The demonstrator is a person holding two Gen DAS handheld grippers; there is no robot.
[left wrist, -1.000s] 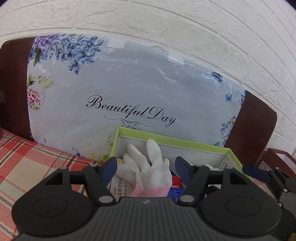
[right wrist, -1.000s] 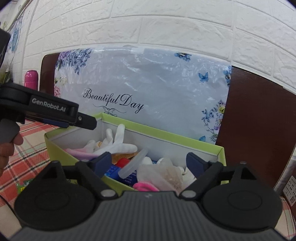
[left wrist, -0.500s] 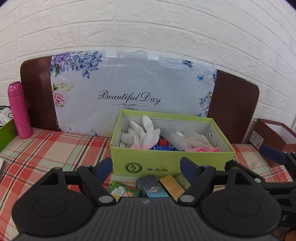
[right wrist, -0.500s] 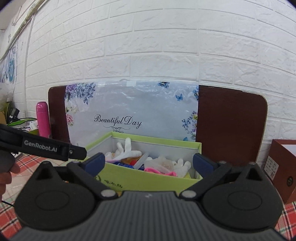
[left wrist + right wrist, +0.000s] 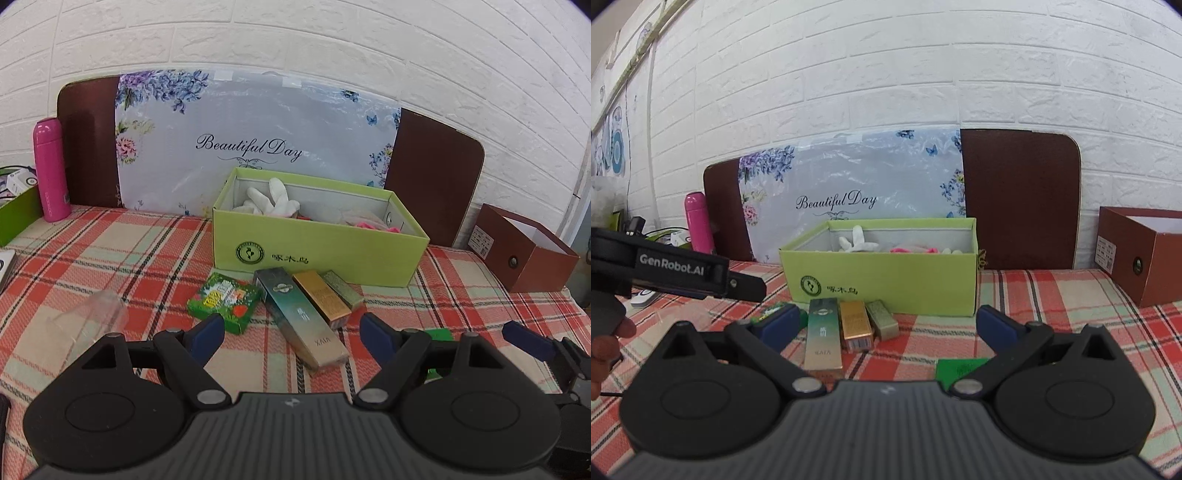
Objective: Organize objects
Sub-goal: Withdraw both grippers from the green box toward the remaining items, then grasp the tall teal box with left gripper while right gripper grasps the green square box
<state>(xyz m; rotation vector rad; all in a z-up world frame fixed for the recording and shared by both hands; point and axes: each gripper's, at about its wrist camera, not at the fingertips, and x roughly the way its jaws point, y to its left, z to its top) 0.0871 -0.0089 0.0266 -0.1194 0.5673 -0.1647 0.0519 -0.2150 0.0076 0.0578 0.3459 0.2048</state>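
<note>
Three slim cartons (image 5: 314,306) beside the green box (image 5: 314,251).

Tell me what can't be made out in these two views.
- Lower contents of the green box: hidden by its front wall in both views.
- Flat green packet: partly covered by the right gripper.
- Small print on the long teal box: too small to read.
</note>
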